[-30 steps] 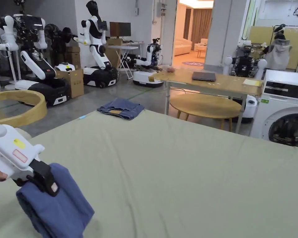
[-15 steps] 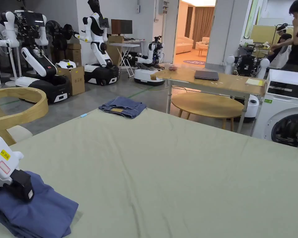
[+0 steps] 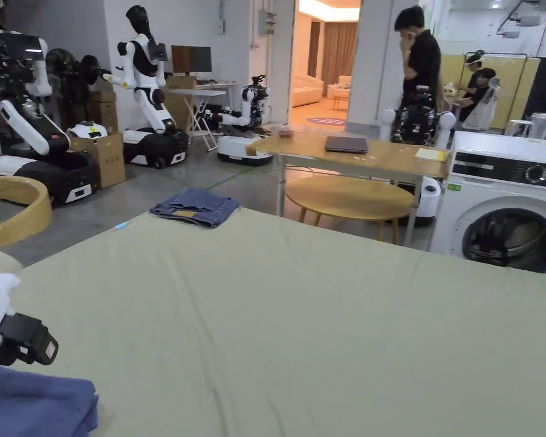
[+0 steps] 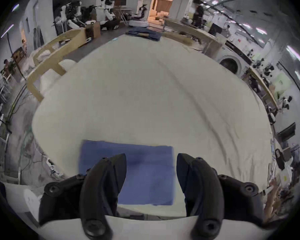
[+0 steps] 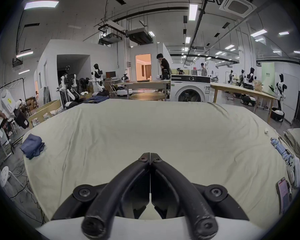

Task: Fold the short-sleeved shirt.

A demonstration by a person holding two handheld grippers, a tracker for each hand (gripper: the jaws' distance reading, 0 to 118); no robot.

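Folded blue cotton short-sleeved shirt (image 4: 128, 172): compact rectangle at near-left corner of pale green cloth-covered table (image 3: 323, 318); left gripper (image 4: 151, 159) above it, jaws apart, empty; right gripper (image 5: 150, 158) jaws together, empty; folding appears complete.

Folded blue shirt (image 3: 36, 407), cut off by the head view's lower left corner; left tongs (image 3: 24, 347), body cut off at the left edge; left gripper view, far end of the worktop (image 4: 145, 81) blurred

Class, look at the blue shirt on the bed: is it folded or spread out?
Folded. The blue shirt lies as a compact rectangle; the right gripper view shows stacked layers.
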